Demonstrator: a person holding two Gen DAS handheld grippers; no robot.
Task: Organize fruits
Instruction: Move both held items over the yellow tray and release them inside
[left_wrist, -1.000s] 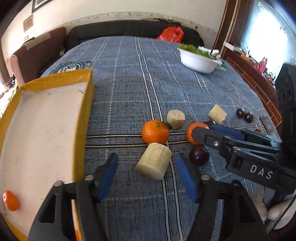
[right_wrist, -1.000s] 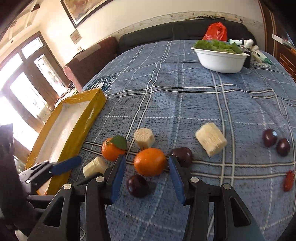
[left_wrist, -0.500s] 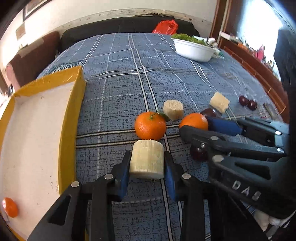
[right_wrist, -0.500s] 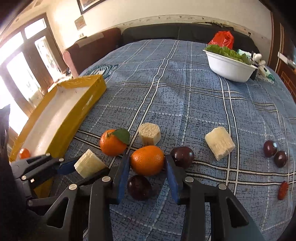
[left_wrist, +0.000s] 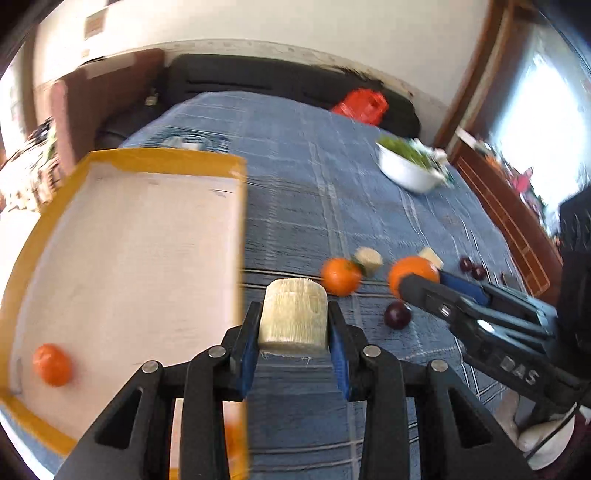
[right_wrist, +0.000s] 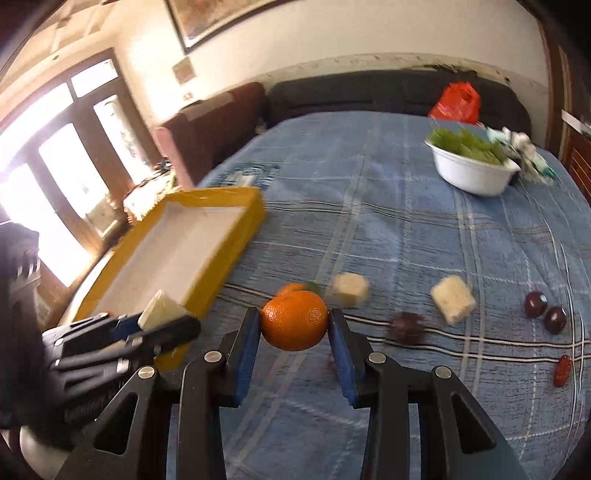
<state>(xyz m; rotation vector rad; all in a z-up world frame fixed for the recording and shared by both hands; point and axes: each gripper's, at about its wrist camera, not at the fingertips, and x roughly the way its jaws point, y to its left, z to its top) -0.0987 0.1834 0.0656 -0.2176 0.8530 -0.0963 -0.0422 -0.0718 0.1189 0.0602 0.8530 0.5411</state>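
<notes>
Left gripper (left_wrist: 293, 325) clamps a pale chunk (left_wrist: 293, 319) beside the yellow tray (left_wrist: 236, 229), where one small orange (left_wrist: 51, 364) sits near its corner. Right gripper (right_wrist: 294, 332) squeezes an orange (right_wrist: 294, 325) above the blue cloth (right_wrist: 406, 229); greens fill the white bowl (right_wrist: 474, 177) at the far edge.

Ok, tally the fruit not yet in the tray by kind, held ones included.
Oranges: 2, one held
Pale chunks: 3, one held
Plums: 4
Red fruit: 1
Total: 10
</notes>
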